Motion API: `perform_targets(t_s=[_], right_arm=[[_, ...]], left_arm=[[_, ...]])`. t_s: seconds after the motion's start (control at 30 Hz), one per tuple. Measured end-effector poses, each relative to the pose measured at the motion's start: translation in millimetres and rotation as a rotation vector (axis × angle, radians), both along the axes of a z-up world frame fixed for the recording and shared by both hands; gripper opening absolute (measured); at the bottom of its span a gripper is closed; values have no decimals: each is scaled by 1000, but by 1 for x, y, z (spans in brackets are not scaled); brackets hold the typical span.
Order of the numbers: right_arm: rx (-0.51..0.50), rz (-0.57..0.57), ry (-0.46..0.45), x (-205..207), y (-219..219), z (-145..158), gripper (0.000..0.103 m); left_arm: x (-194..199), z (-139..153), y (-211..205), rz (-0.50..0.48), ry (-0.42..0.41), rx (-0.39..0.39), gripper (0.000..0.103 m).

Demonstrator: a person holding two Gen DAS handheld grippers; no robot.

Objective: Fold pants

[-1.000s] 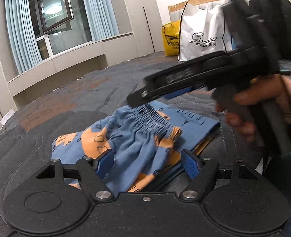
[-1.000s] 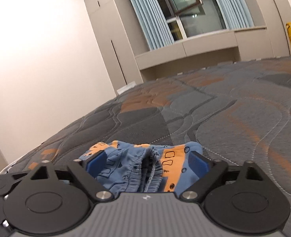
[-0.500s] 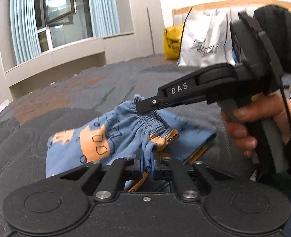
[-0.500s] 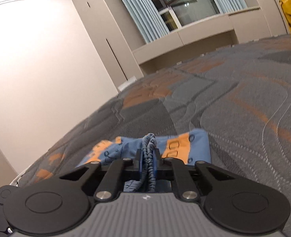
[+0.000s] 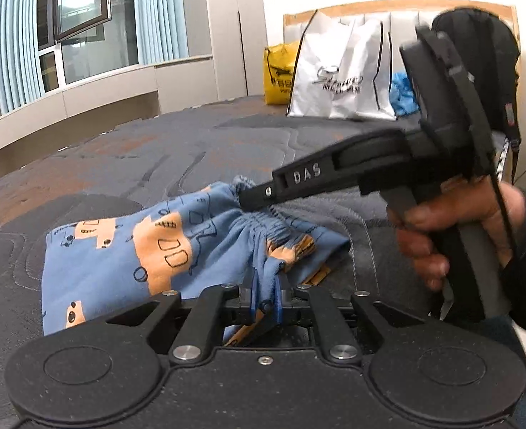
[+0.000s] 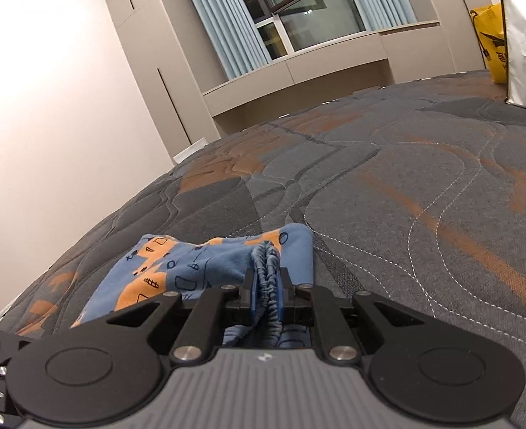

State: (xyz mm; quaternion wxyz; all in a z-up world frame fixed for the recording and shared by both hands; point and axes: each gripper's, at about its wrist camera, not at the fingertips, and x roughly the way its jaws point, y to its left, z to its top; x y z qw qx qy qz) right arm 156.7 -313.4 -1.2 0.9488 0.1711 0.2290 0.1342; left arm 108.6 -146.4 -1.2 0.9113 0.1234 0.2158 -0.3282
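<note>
Right at the near edge of the bed, both tongs are clamped onto the same little pair of pants (image 5: 127, 261). Left tongs (image 5: 265, 296) have their blue pads pinched tight on a bunched fold of blue fabric, looks like the edge near the waistband. Right tongs (image 6: 267, 295) are closed on the gathered elastic waistband itself; you can see the ruched band squeezed between the pads in the right wrist view. From the left wrist view the right tongs (image 5: 243, 202) come in from the right side, tip buried in the waistband gathers, with the person's right hand (image 5: 456, 228) wrapped around the handle. The tool is a bit blurred there.

Pants are kid-sized, blue with orange blocks and little black doodle outlines. They're lifted a bit at the waistband where the two grips are, and the rest drapes down and lies on the bed (image 5: 155, 164), spreading off to the left. Some layers underneath poke out on the right side.

Bed cover is a dark grey quilted thing with rusty orange patches and wavy stitching. Further back against the wooden headboard (image 5: 388, 5) there's a white shopping bag (image 5: 338, 71), a yellow bag (image 5: 280, 75) beside it, something blue tucked behind the white one, and a black backpack (image 5: 484, 50). Window (image 5: 80, 25) with pale blue curtains on the far wall.
</note>
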Motion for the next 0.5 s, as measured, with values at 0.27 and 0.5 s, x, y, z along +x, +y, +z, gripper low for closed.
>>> perform_targets(t_s=[0.27,0.5], right_arm=[[-52,-51,-38,-10,9,6,35],[-123,-160,-74,-29,16,13,103]], left_arm=[[-7,18,28,36,-20,-171,64],[12,27,65,318,-54,-210,99]])
